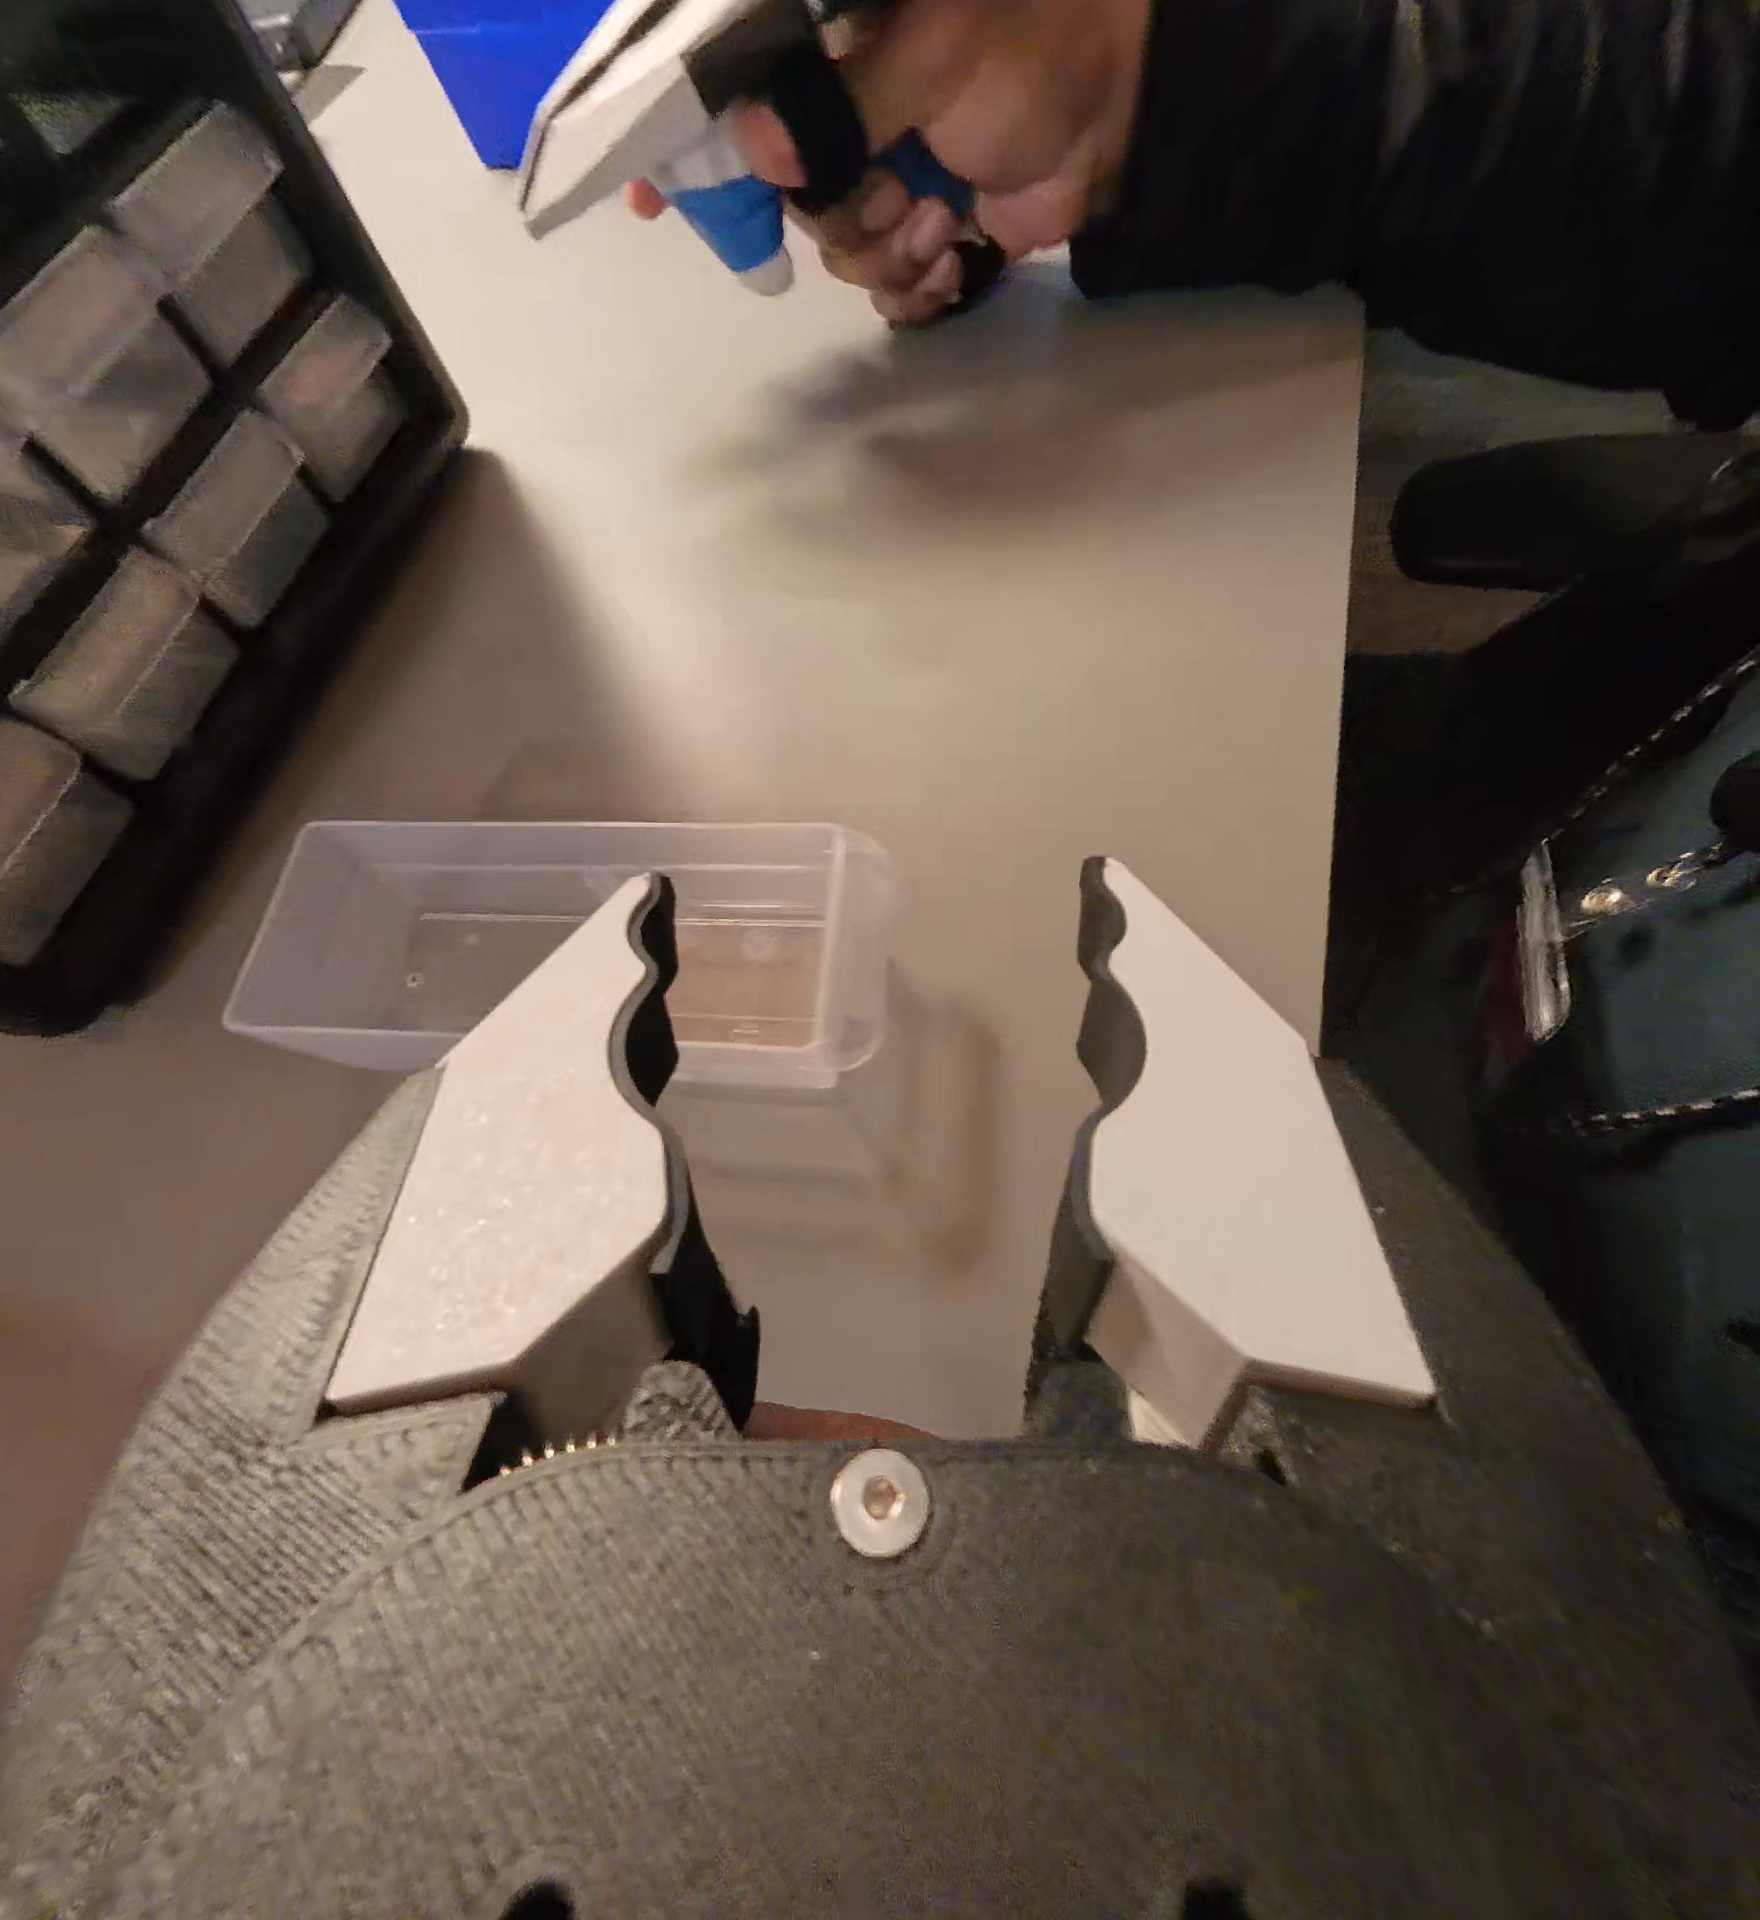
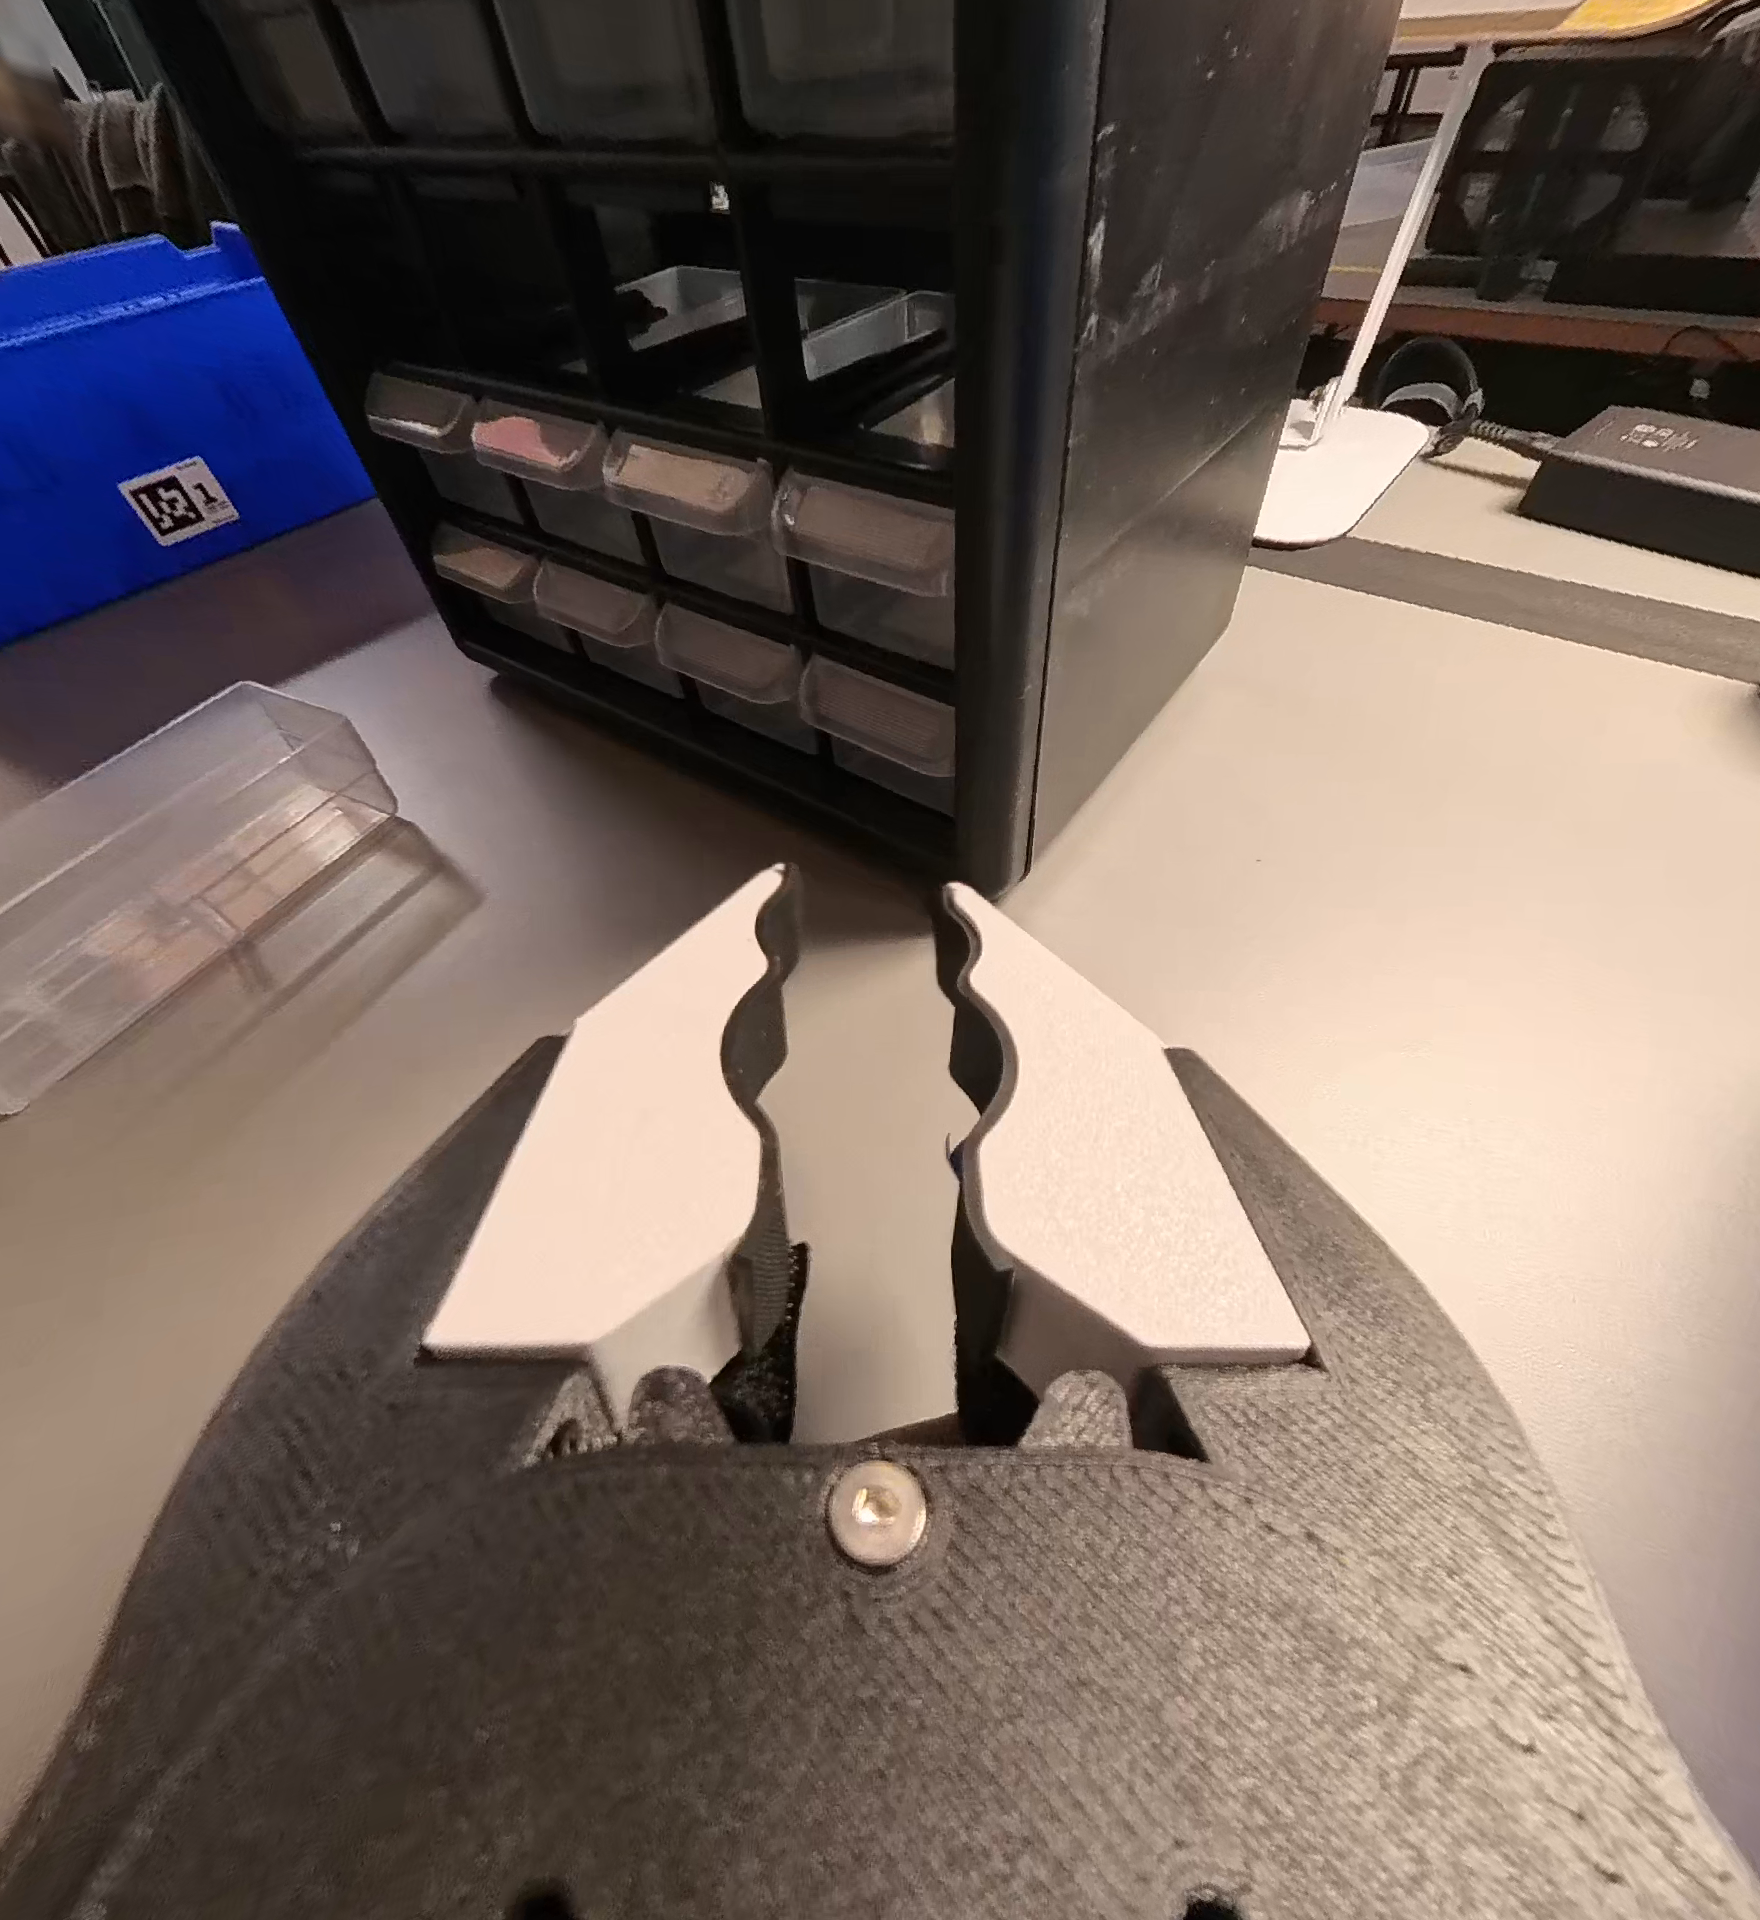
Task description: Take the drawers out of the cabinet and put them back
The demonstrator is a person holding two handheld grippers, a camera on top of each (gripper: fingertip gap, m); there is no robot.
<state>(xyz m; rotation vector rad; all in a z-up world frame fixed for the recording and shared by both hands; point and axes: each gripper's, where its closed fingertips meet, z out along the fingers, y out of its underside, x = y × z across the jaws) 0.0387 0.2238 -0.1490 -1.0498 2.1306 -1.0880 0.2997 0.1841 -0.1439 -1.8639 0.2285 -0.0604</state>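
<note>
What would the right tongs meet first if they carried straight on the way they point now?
Probably the black drawer cabinet: the open, empty right tongs aim at its near bottom corner, with only bare table between. The clear drawer lies off to the left, outside that line. Depth is uncertain.

Workshop or lab: black parts cabinet, blue bin, worktables.

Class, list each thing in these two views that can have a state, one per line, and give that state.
Left gripper: open, holding nothing.
Right gripper: jaws partly apart, holding nothing.
Clear drawer: out of the cabinet, lying empty on the table.
Cabinet: upright; the two lowest rows hold drawers, the row above has open slots.
Blue bin: standing on the table beside the cabinet.
</note>
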